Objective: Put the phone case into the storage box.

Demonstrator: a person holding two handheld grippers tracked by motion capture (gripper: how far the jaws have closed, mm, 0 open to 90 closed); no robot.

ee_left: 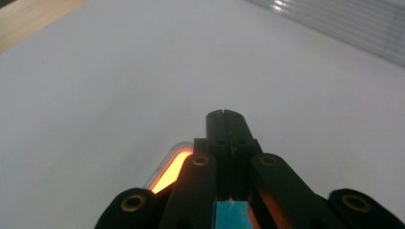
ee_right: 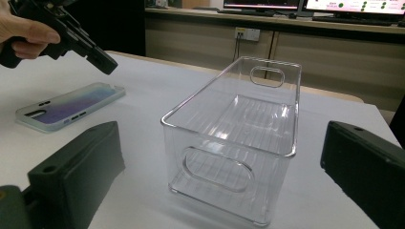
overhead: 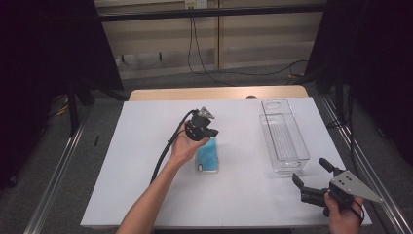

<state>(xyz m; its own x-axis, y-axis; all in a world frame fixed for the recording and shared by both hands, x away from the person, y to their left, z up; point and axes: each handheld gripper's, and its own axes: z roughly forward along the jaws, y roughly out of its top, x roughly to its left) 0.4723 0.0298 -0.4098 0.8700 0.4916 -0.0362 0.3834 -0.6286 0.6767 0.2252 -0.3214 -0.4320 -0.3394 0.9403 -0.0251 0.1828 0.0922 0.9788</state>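
So the left gripper (overhead: pixel 208 130) has its jaws pressed together with nothing between them, hovering right over the far end of the phone case (overhead: pixel 208 156). From the left gripper view you can see the closed tips pointing out over bare white table (ee_left: pixel 95 86), with the case's clear rim (ee_left: pixel 168 168) glowing orange just under and to the left of them, so the case is basically right below the claw, lying flat on the tabletop. It's not gripped; in the right gripper view the closed left gripper (ee_right: pixel 102 61) hangs above the case (ee_right: pixel 71 105), apart from it.

The right gripper (overhead: pixel 311 176) sits off near the table's front edge with its jaws spread wide and empty. Straight ahead of it, just beyond the tips, is the clear plastic bin (ee_right: pixel 234 138), empty as far as I can tell.

My read: this looks like early days. If the case is meant to go in the bin, nothing's done yet: the case hasn't been picked up and the bin holds nothing. What's left is opening the left claw, grabbing the case, and carrying it over.
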